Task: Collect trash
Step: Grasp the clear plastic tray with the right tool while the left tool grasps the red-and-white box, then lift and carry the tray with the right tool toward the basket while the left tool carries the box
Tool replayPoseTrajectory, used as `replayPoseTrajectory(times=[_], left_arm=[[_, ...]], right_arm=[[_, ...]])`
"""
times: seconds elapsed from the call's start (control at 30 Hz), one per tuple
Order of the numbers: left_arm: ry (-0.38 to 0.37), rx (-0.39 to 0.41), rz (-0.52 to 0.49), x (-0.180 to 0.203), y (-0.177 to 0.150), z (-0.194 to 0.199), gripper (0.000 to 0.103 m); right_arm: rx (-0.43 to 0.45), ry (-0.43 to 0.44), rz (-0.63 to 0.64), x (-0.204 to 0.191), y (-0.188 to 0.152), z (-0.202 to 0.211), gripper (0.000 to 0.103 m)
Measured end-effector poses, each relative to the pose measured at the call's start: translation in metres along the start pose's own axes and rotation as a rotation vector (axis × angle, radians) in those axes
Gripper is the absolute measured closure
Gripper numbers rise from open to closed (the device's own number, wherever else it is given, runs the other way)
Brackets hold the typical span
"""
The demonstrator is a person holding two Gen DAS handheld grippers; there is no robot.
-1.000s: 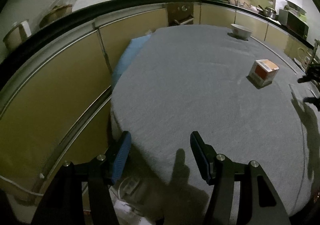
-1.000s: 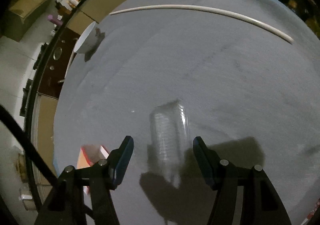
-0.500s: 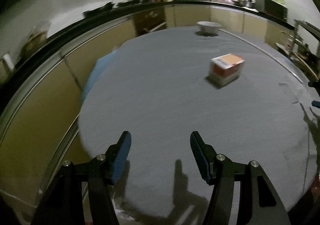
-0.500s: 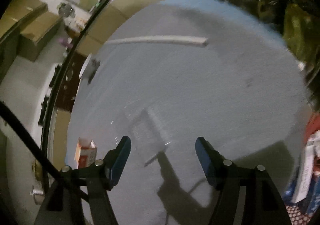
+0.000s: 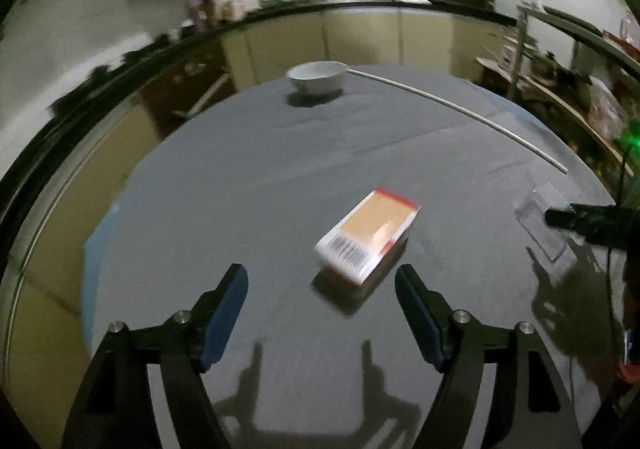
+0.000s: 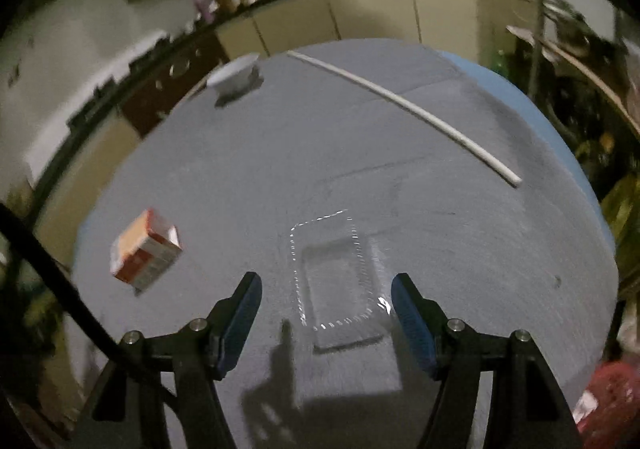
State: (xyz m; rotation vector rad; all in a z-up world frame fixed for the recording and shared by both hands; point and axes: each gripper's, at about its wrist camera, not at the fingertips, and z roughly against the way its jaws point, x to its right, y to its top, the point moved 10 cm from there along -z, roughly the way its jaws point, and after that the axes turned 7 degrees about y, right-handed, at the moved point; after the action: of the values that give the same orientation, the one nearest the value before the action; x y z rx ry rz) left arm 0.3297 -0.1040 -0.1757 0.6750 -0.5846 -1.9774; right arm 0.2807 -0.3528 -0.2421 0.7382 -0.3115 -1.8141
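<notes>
A small orange and white carton (image 5: pixel 366 235) lies on the grey table cloth, just ahead of my open left gripper (image 5: pixel 322 291). The carton also shows in the right wrist view (image 6: pixel 144 251), to the left. A clear plastic tray (image 6: pixel 334 275) lies flat on the cloth, right between and ahead of the fingers of my open right gripper (image 6: pixel 326 299). The tray also shows at the right of the left wrist view (image 5: pixel 542 223), with a dark finger of the right gripper (image 5: pixel 584 219) over it. Both grippers are empty.
A white bowl (image 5: pixel 318 78) stands at the table's far side, also in the right wrist view (image 6: pixel 234 75). A long thin white tube (image 6: pixel 404 103) lies across the far right of the cloth (image 5: pixel 240 185). Kitchen cabinets and a counter run behind the table.
My left gripper has swung right and forward until the carton sits just ahead of its fingers. My right gripper has turned so the clear tray lies centred between its fingers.
</notes>
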Motion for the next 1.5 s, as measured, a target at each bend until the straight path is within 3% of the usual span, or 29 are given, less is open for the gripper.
replayPoseTrajectory(times=[0.07,0.1,0.23,0.33,0.47,0.6,0.87,0.97,1.13,1.27,1.5], left_arm=[[-0.026,-0.024,-0.026,0.010,0.010,-0.013,0.026],[-0.045,-0.033,-0.050,0.017,0.012,-0.018,0.026],[-0.059,-0.066,-0.220,0.045,0.016,-0.044,0.026],[-0.021,-0.096,-0.303,0.054,0.011,-0.062,0.026],[-0.047,-0.125,-0.259,0.053,0.004,-0.076,0.026],[-0.021,-0.108,-0.190,0.042,-0.001,-0.074,0.038],[-0.031,-0.092,-0.003,0.043,-0.020,-0.019,0.047],[0.004,-0.085,0.037,0.050,-0.033,0.009,0.048],[0.038,-0.021,0.065,0.066,-0.048,0.055,0.049],[0.106,0.012,0.081,0.077,-0.057,0.086,0.049],[0.182,0.080,0.047,0.095,-0.060,0.130,0.049]], right_arm=[[-0.034,-0.017,-0.007,0.005,-0.005,-0.011,0.041],[-0.059,-0.026,-0.016,0.008,-0.008,-0.017,0.050],[-0.037,-0.017,0.010,0.007,-0.006,-0.017,0.053],[-0.037,-0.003,0.022,0.011,-0.011,-0.013,0.053],[-0.041,0.026,0.016,0.011,-0.023,-0.004,0.053],[-0.047,0.048,0.042,0.008,-0.039,0.008,0.053],[-0.015,0.124,0.007,0.003,-0.059,0.036,0.053],[0.014,0.156,-0.006,0.000,-0.063,0.049,0.053],[0.067,0.190,-0.017,0.001,-0.075,0.080,0.053],[0.092,0.230,-0.040,0.001,-0.086,0.102,0.053],[0.136,0.252,-0.024,0.003,-0.098,0.135,0.053]])
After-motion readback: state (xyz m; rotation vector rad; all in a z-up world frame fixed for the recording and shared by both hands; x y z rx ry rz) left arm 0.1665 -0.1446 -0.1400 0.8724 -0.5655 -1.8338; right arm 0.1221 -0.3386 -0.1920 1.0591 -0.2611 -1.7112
